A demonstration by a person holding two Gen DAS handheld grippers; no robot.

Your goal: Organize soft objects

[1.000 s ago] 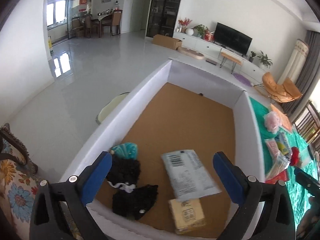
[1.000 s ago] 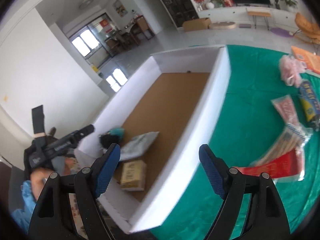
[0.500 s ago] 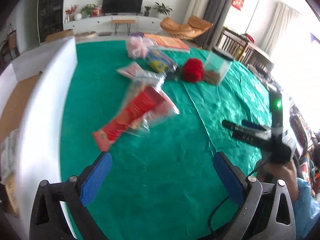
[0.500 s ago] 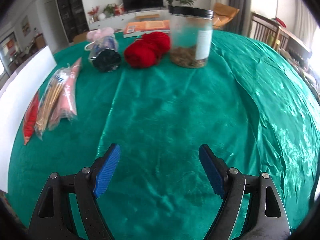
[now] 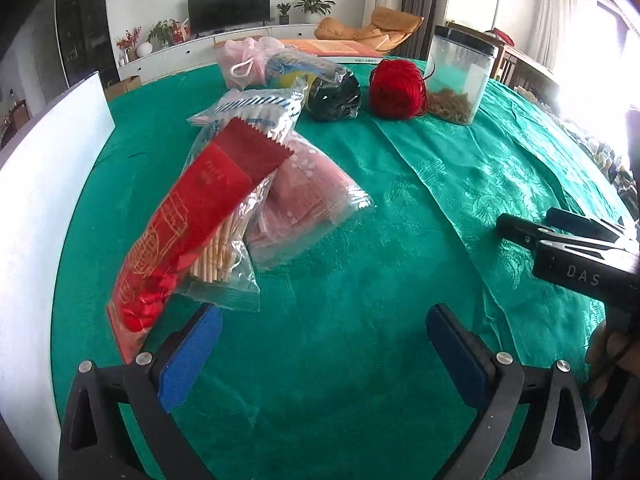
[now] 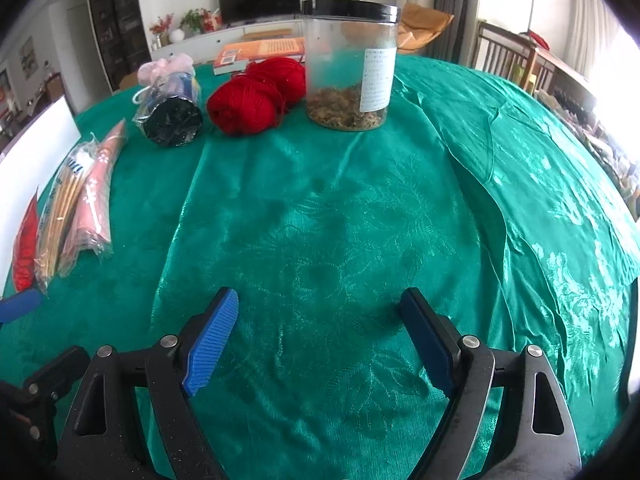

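My left gripper (image 5: 324, 344) is open and empty above the green tablecloth (image 5: 360, 300), just in front of a red packet (image 5: 192, 216) lying on a bag of wooden sticks (image 5: 224, 248) and a pink packet (image 5: 304, 196). Behind them lie a dark bundle in plastic (image 5: 334, 94), a red yarn ball (image 5: 396, 84) and a pink pouch (image 5: 244, 62). My right gripper (image 6: 320, 336) is open and empty over bare cloth (image 6: 340, 240); the red yarn (image 6: 248, 104) and the dark bundle (image 6: 170, 118) lie far ahead of it.
A white box wall (image 5: 36, 184) stands along the left edge of the table. A clear jar with a black lid (image 6: 350, 64) stands beside the yarn. An orange book (image 6: 260, 50) lies at the back. The right gripper shows at the right of the left wrist view (image 5: 560, 236).
Both grippers have swung away from the white box with its items to face the green table. The left one has closed in on the red packet. Both stayed open.
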